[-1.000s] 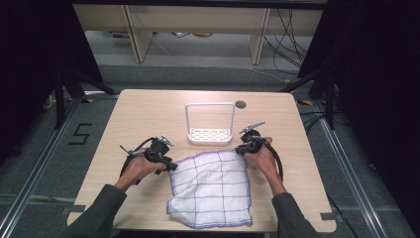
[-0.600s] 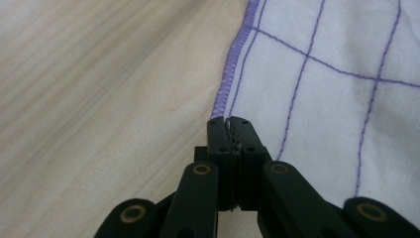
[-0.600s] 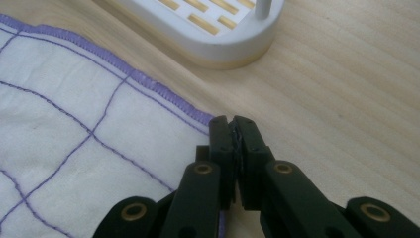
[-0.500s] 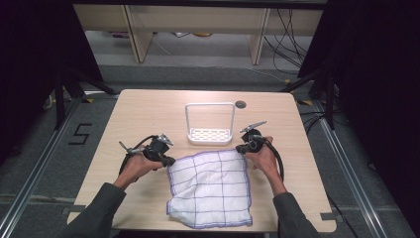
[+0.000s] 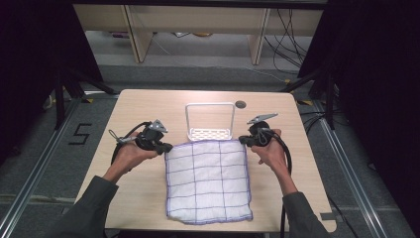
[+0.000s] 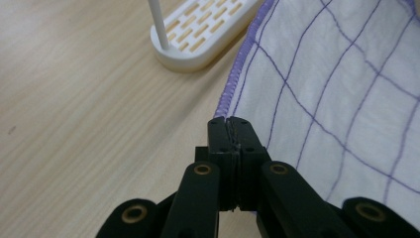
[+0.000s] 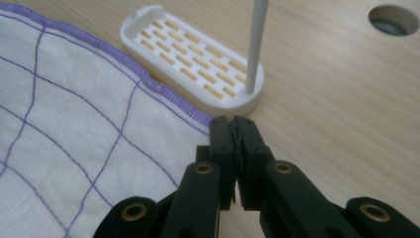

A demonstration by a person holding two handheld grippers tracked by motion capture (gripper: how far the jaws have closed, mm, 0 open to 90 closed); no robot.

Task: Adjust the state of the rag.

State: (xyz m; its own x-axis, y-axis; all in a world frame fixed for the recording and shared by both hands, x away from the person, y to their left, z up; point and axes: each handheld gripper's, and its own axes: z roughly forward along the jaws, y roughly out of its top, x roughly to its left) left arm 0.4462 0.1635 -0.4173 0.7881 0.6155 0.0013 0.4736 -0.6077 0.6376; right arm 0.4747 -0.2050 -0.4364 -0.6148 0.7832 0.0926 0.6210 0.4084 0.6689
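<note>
A white cloth (image 5: 208, 181) with a purple grid and purple hem lies spread on the wooden table (image 5: 148, 106), its far edge drawn taut between two hand-held grippers. The left gripper (image 5: 166, 148) has its jaws pressed together on the cloth's far-left corner — in the left gripper view (image 6: 230, 131) the hemmed corner enters the seam between the black jaws. The right gripper (image 5: 242, 140) pinches the far-right corner in the same way; in the right gripper view (image 7: 232, 130) the hem runs into the closed jaws. Both pairs of jaws have just been closing, with cloth between them. The near part of the cloth rests flat on the table, close to the person's edge. Just beyond the cloth's far edge stands a white slotted rack (image 5: 210, 133) with a tall wire hoop — near the hem, whether touching cannot be told. A round hole (image 5: 240, 104) sits in the tabletop behind the rack.
</note>
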